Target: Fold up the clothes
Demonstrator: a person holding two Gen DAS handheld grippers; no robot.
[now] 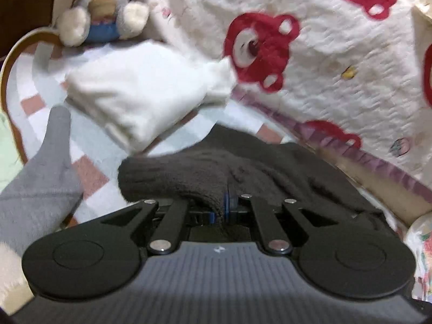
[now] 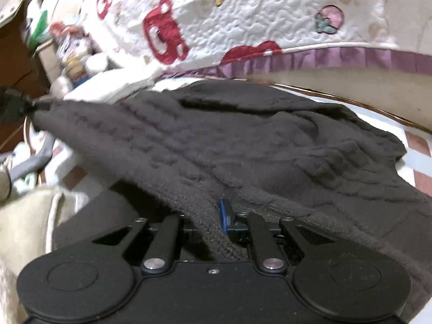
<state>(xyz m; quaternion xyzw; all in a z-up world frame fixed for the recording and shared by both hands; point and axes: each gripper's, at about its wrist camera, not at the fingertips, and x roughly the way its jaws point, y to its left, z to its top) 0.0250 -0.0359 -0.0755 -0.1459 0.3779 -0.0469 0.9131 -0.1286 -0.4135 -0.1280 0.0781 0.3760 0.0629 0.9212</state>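
A grey sleeve [image 1: 35,189] lies at the far left, a folded white garment [image 1: 140,94] beside it. The dark knit sweater [image 2: 243,145] spreads over the checked table [image 1: 89,172] — left gripper [image 1: 225,206] and right gripper [image 2: 224,216] both have jaws clamped on its near edge.

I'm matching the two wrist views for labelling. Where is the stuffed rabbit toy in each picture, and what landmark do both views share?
Left wrist view: the stuffed rabbit toy sits at the top left, beyond the folded white cloth.
Right wrist view: the same toy is at the upper left, small and blurred.
Shared landmark: the white quilt with red bears, behind the dark knitted garment.
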